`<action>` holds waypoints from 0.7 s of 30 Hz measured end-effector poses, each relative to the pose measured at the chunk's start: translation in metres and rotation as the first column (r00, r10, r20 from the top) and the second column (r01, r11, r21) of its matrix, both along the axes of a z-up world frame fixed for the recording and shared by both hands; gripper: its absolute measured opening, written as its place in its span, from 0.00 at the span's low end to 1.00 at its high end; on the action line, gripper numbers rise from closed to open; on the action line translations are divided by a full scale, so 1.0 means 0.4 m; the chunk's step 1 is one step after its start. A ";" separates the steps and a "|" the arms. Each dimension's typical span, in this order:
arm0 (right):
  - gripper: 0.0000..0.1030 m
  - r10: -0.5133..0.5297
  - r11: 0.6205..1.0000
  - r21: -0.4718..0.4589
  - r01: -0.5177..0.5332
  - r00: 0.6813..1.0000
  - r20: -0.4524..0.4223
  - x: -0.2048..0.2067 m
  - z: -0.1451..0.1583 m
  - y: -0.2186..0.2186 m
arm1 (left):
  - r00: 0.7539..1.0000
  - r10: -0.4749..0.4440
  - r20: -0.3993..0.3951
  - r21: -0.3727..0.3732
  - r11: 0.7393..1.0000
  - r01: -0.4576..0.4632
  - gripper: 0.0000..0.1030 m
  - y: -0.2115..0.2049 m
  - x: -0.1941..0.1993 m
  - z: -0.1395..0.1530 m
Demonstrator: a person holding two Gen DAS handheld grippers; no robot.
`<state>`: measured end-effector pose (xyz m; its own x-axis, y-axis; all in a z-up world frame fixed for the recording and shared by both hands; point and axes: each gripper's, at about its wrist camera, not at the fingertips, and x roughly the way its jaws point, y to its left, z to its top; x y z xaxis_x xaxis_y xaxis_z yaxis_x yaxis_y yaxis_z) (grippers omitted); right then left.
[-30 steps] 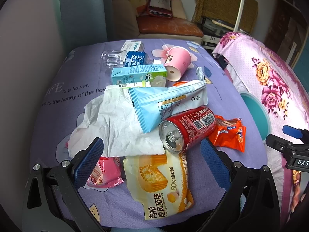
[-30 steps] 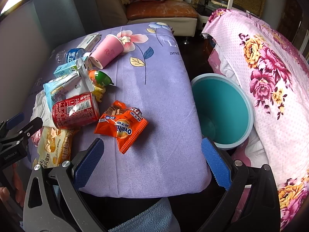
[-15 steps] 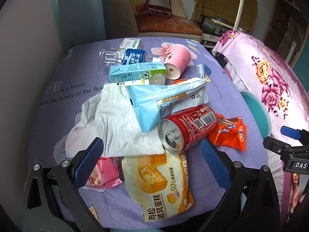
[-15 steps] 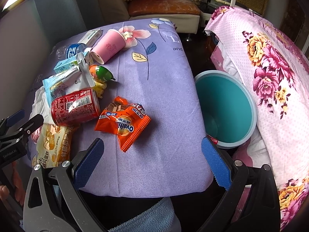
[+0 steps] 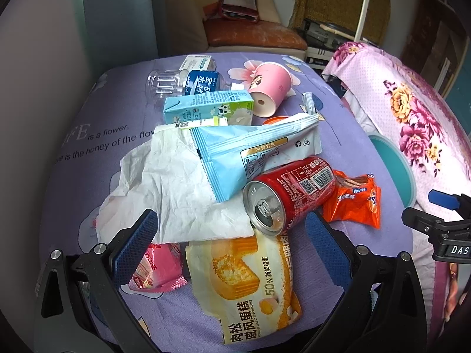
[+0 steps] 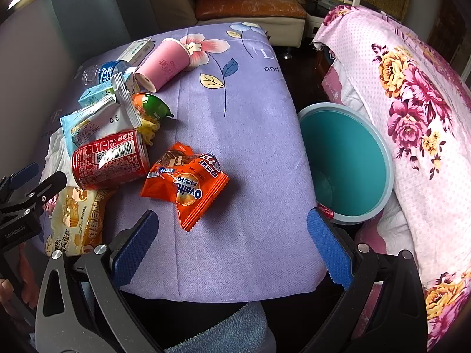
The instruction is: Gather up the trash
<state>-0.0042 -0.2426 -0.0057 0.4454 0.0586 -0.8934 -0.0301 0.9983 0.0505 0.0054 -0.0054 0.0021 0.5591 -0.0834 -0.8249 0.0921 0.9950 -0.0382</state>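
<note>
The left gripper (image 5: 232,244) hangs spread wide and empty over the near table edge; a yellow cake wrapper (image 5: 247,288) lies between its fingers, the red can (image 5: 290,194) just beyond. The right gripper (image 6: 232,244), equally wide and empty, has the orange snack packet (image 6: 185,182) ahead of it. The teal bin (image 6: 347,161) stands beside the purple-clothed table (image 6: 250,117), farther right.

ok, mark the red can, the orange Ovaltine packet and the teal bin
red can (image 5: 306,186), left wrist view, on the barcode side.
orange Ovaltine packet (image 6: 185,185), right wrist view, on the printed front.
teal bin (image 6: 350,158), right wrist view, on the inner wall.
</note>
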 end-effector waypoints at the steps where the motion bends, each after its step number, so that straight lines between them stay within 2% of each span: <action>1: 0.94 0.000 1.000 0.000 0.000 1.000 -0.001 0.001 0.000 -0.001 | 1.000 0.000 0.001 0.000 1.000 0.000 0.97 -0.002 0.000 0.001; 5: 0.94 0.008 1.000 -0.005 -0.008 1.000 -0.004 0.007 0.000 0.003 | 1.000 -0.023 0.009 -0.011 1.000 0.023 0.97 0.013 0.008 0.007; 9: 0.94 0.027 1.000 -0.010 -0.028 0.999 -0.017 0.018 -0.010 0.009 | 0.996 -0.089 0.018 -0.023 0.996 0.090 0.97 0.008 0.005 0.006; 16: 0.94 0.023 0.998 0.062 -0.018 0.996 -0.080 0.058 -0.072 0.003 | 0.982 -0.189 0.002 0.004 0.982 0.189 0.97 -0.021 0.019 -0.008; 21: 0.94 0.020 0.992 0.126 -0.005 0.993 -0.120 0.096 -0.126 0.001 | 0.983 -0.180 -0.032 -0.021 0.984 0.179 0.97 -0.006 0.040 -0.028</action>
<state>0.0340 -0.2421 -0.0560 0.3336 0.1786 -0.9256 -0.0284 0.9833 0.1795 0.0215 -0.0077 -0.0090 0.5058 -0.1953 -0.8402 0.2676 0.9615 -0.0624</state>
